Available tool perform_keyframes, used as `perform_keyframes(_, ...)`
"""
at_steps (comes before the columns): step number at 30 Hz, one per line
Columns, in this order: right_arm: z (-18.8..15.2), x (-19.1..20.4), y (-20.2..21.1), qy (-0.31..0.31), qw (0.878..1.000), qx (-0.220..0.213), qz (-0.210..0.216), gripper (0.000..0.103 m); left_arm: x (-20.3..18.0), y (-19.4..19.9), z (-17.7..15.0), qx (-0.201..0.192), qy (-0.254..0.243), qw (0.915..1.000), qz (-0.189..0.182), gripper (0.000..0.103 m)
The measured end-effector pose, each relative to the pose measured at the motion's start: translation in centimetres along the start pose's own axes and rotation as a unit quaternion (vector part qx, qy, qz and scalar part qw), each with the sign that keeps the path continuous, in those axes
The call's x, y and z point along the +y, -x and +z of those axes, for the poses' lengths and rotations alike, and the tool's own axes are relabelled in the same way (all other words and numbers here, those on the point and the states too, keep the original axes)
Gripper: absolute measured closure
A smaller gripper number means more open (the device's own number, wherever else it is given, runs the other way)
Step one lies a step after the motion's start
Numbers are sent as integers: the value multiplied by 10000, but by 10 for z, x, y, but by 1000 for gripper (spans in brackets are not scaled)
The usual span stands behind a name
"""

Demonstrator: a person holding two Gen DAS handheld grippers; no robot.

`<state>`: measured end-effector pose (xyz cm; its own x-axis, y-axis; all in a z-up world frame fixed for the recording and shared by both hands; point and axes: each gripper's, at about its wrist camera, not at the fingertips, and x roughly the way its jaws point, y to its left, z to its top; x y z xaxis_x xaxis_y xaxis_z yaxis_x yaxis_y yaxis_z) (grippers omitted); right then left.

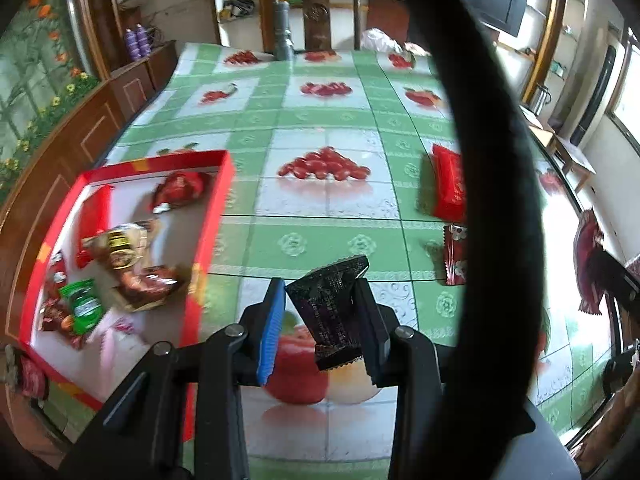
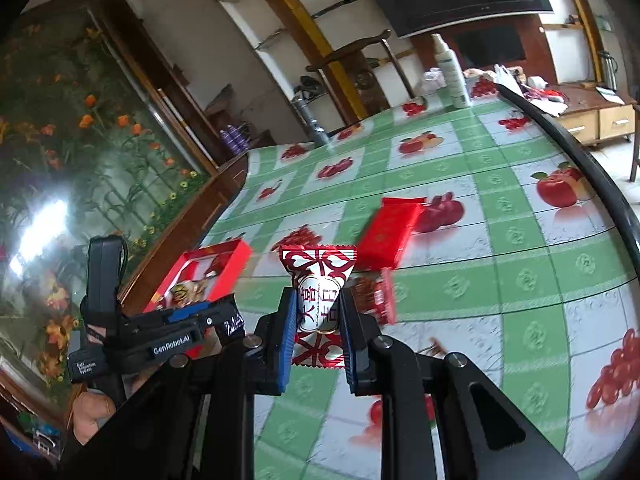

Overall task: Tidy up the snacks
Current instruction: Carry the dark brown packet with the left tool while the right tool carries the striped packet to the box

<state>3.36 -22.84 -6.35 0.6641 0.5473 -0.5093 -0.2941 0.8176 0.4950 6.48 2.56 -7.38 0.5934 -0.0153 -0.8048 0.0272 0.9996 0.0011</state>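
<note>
My left gripper (image 1: pixel 320 286) is shut on a black snack packet (image 1: pixel 334 312), held above the tablecloth just right of the red box (image 1: pixel 224 200). The box holds several wrapped snacks, among them a green one (image 1: pixel 82 306). My right gripper (image 2: pixel 318 296) is shut on a red and white candy (image 2: pixel 320 304), held upright over the table. A flat red packet (image 2: pixel 388 232) and a small dark red packet (image 2: pixel 378 296) lie on the cloth beyond it. In the right wrist view the left gripper (image 2: pixel 228 316) shows at the left, in front of the red box (image 2: pixel 236 258).
The table (image 1: pixel 320 120) wears a green checked cloth with fruit prints. A white bottle (image 2: pixel 452 76) and a grey cylinder (image 2: pixel 316 128) stand at the far end, before a wooden chair (image 1: pixel 316 12). A thick black cable (image 1: pixel 480 160) crosses the left wrist view. A wooden cabinet (image 1: pixel 60 152) borders the table.
</note>
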Motion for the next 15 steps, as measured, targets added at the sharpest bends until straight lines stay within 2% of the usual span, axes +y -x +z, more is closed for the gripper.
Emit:
perform_keyframes(6,-8,25,2,180,9997,-34,174,84,4,27,-4,-400,-4,9981,459,67)
perform_keyframes(15,-13,50,2,353,9987,-57,367,84,10,38,-7,-599,13,9954,747,67)
